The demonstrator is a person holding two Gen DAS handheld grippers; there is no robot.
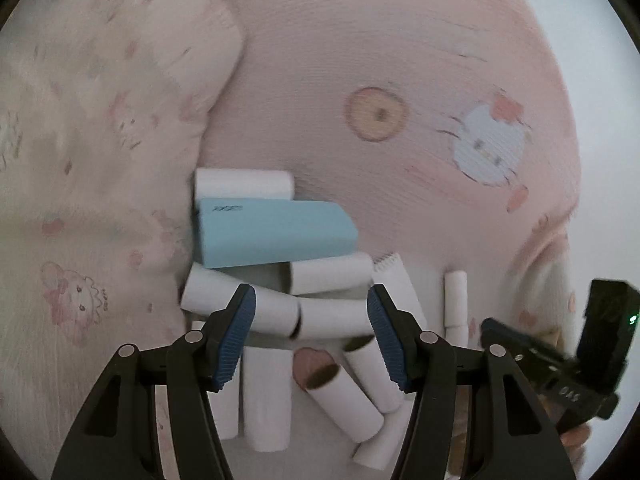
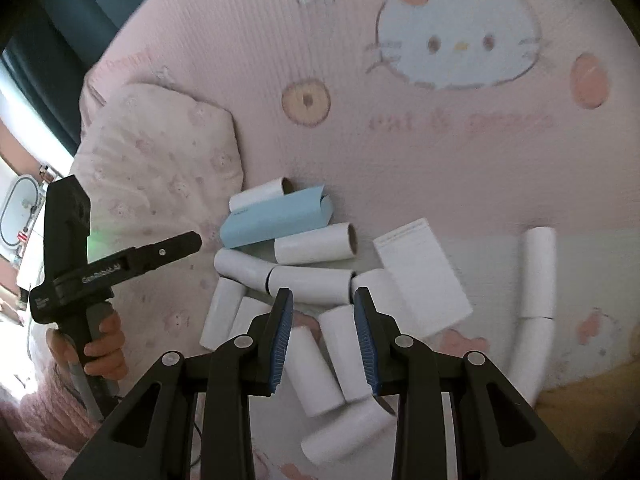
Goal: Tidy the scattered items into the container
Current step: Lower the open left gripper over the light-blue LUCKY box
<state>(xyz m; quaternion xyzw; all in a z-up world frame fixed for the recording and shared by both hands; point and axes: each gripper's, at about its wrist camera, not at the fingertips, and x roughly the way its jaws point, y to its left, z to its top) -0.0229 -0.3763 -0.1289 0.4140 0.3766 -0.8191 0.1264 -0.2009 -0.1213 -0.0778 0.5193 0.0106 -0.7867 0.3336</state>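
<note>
Several white paper rolls (image 1: 276,312) lie scattered on a pink bedsheet, with a light blue box (image 1: 272,232) on top at the far side. My left gripper (image 1: 311,312) is open and empty just above the pile. In the right wrist view the same rolls (image 2: 308,280) and blue box (image 2: 276,220) show, plus a flat white packet (image 2: 424,272) and two more rolls (image 2: 536,276) at the right. My right gripper (image 2: 323,312) is open and empty over the rolls. No container is in view.
A pink patterned pillow (image 1: 100,160) lies left of the pile, also in the right wrist view (image 2: 160,168). The other gripper's body shows at the right edge (image 1: 580,352) and at the left (image 2: 100,264), held by a hand.
</note>
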